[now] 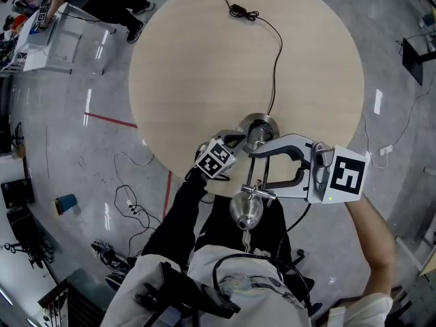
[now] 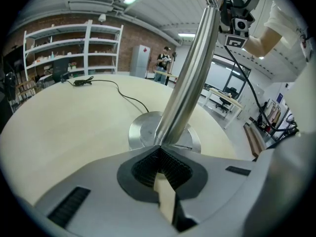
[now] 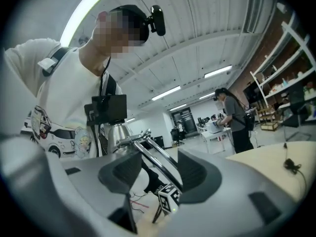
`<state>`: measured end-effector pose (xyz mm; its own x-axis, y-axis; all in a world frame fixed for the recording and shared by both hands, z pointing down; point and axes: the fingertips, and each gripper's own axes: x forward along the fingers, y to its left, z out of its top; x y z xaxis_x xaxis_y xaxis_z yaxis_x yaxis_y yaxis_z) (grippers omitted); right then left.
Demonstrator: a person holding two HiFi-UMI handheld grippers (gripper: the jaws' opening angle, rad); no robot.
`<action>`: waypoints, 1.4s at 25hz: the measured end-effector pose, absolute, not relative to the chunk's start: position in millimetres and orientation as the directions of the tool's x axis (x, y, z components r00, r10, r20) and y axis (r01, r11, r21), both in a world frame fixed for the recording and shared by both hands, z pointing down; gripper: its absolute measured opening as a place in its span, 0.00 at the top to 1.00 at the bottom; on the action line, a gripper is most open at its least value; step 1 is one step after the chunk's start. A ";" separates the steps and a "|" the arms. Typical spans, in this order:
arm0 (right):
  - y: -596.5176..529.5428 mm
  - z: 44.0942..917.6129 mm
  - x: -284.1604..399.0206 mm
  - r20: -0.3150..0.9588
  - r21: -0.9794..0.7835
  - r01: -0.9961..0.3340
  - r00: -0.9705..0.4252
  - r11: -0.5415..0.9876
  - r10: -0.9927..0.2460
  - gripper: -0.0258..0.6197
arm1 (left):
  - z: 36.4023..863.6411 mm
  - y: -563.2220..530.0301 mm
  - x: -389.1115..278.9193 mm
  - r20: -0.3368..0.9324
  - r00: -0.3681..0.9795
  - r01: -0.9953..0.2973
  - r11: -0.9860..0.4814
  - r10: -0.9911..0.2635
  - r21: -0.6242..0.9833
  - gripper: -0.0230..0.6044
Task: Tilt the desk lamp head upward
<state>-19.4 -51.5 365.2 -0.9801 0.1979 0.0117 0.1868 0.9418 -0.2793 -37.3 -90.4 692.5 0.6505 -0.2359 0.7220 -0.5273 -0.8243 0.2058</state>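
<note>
Head view: lamp arm (image 1: 259, 176) inside parted right gripper (image 1: 253, 167); left gripper (image 1: 240, 140) clamps pole (image 2: 190, 78).

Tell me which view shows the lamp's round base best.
The left gripper view: the lamp base sits large and near, just beyond the left gripper, which is shut on the lamp pole. The head view shows it small, partly covered by the pole. The right gripper view does not show it.
</note>
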 end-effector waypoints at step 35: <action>-85.6 256.1 130.3 0.075 -0.118 -0.866 -0.496 0.486 -0.865 0.95 | 286.3 -132.2 -113.8 0.093 0.514 -0.857 -0.514 -0.853 0.032 0.96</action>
